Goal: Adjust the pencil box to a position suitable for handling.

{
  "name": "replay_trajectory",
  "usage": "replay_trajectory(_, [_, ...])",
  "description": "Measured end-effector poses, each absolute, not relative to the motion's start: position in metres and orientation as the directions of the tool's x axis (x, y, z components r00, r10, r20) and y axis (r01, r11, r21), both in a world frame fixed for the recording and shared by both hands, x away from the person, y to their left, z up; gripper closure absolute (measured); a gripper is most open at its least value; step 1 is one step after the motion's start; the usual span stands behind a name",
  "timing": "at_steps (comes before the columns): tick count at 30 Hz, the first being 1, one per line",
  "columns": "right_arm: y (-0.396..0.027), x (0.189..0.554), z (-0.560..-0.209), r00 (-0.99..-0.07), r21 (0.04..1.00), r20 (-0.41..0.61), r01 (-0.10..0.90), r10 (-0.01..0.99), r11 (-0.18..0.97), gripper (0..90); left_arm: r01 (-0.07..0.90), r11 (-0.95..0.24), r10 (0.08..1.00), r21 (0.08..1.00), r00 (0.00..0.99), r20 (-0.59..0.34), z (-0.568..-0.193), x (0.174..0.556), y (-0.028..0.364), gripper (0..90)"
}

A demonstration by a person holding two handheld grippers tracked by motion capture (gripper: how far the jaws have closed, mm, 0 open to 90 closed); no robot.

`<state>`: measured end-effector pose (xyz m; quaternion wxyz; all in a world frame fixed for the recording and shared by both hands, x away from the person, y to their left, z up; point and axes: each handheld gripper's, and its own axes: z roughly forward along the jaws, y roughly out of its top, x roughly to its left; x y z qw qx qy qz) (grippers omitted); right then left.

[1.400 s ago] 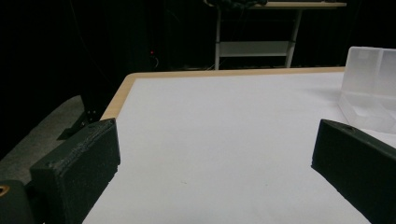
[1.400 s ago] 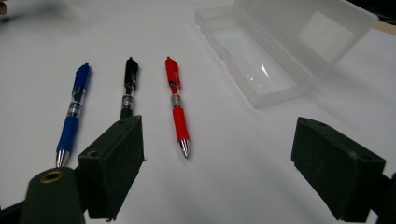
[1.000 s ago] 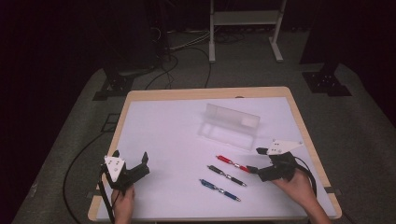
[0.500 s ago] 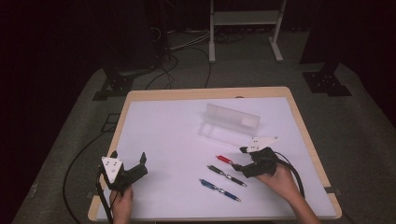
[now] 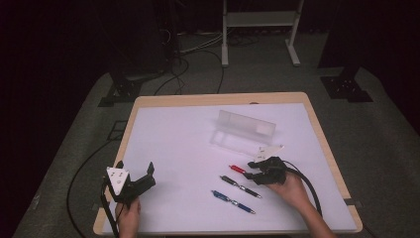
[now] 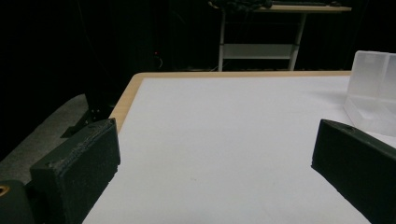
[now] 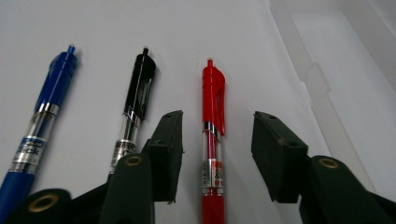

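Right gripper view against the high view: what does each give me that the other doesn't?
Right gripper view: the red pen lies between the right gripper's jaws, which have just been closing, with a gap on each side, pads not yet pressing; its clip and barrel label show.

High view: the left gripper, open, near the table's front left corner, and the person's hands.

Both: red pen, black pen and blue pen lying side by side, and the clear box beyond them.
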<state>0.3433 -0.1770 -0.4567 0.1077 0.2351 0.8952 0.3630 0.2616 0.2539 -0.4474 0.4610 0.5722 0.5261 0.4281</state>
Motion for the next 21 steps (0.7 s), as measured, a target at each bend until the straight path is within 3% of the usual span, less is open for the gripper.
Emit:
replay_trajectory(10, [-0.174,0.346,-0.4646,-0.873,0.668,-0.018,0.352,0.488,0.655,77.6,0.209,-0.02,0.997,0.978,0.077,0.004,-0.4472,0.2612,0.255,0.3])
replay_trajectory(21, [-0.1747,0.3463,-0.4637,-0.878,0.672,-0.009,0.35,0.479,0.653,78.7,0.207,-0.017,0.997,0.978,0.075,0.002,-0.447,0.2609,0.2556,0.3])
